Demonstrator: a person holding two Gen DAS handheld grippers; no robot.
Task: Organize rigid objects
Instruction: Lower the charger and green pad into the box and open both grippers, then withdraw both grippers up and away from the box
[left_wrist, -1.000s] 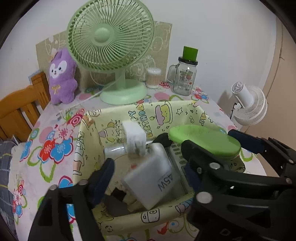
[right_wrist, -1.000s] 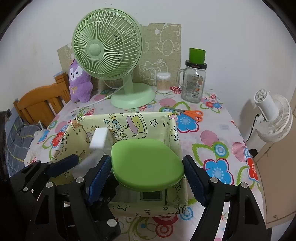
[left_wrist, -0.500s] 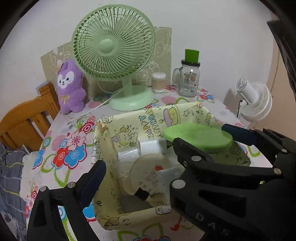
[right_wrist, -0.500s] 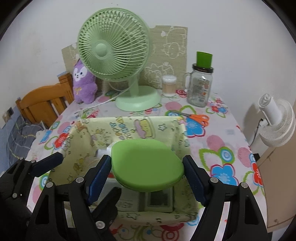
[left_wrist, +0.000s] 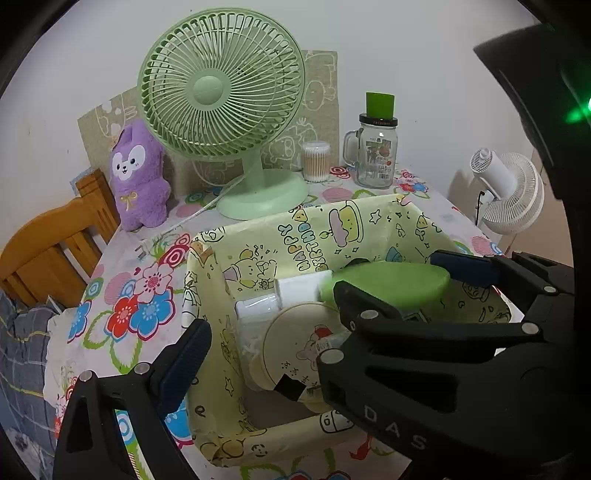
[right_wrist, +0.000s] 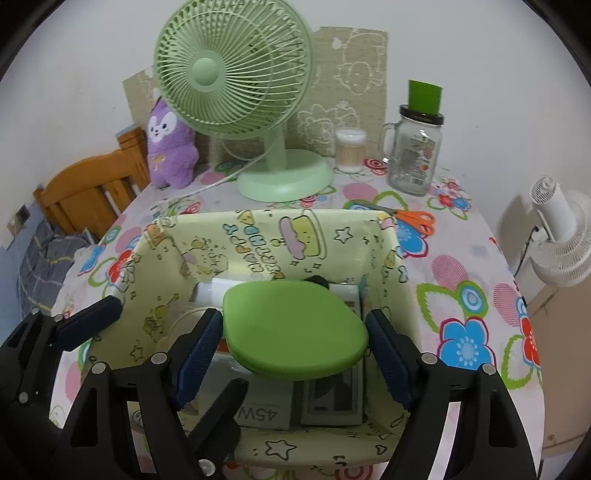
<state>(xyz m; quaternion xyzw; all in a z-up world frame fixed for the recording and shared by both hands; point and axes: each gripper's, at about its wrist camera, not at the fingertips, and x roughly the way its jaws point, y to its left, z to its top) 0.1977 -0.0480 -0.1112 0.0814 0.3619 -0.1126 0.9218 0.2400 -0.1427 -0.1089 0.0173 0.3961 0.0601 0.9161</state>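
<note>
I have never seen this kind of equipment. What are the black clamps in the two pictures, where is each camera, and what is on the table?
The black clamps are two-finger grippers held by a person, one in each hand. A camera sits on each and looks forward along its fingers.

In the right wrist view, the right gripper is closed on a flat green oval plastic lid, above a yellow cartoon-printed fabric box. In the left wrist view, the left gripper is open and empty.

The box holds a white charger block and a round cream disc. On the flowered tablecloth stand a pale green desk fan, a purple plush toy, a glass jar and orange-handled scissors.
</note>
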